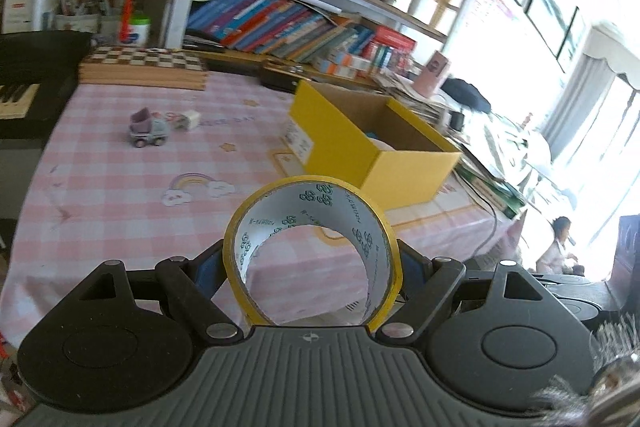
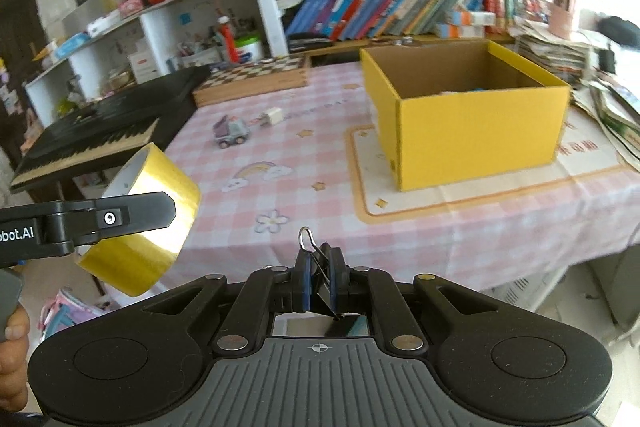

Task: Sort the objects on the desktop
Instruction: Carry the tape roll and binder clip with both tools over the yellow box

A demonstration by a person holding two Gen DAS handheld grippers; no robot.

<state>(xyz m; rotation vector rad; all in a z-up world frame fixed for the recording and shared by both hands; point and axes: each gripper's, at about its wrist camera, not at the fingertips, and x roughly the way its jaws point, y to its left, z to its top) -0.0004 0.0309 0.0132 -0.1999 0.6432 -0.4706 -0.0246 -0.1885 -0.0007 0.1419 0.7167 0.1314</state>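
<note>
My left gripper [image 1: 312,259] is shut on a roll of yellow tape [image 1: 360,211], held above the near edge of the pink checked table. The tape also shows in the right wrist view [image 2: 160,183] at the far left, clamped by the left gripper's finger [image 2: 132,213]. My right gripper [image 2: 319,275] is shut on a black binder clip [image 2: 320,287] with a silver wire handle, held in front of the table. An open yellow cardboard box [image 2: 476,135] stands on the table's right side; it also shows in the left wrist view [image 1: 332,143].
A small grey toy truck [image 1: 146,131] and a white cube-shaped item [image 1: 189,119] lie mid-table. A chessboard box [image 1: 144,67] sits at the back. A black keyboard piano [image 2: 96,131] stands left of the table. Bookshelves fill the back; stacked papers [image 2: 560,55] lie right.
</note>
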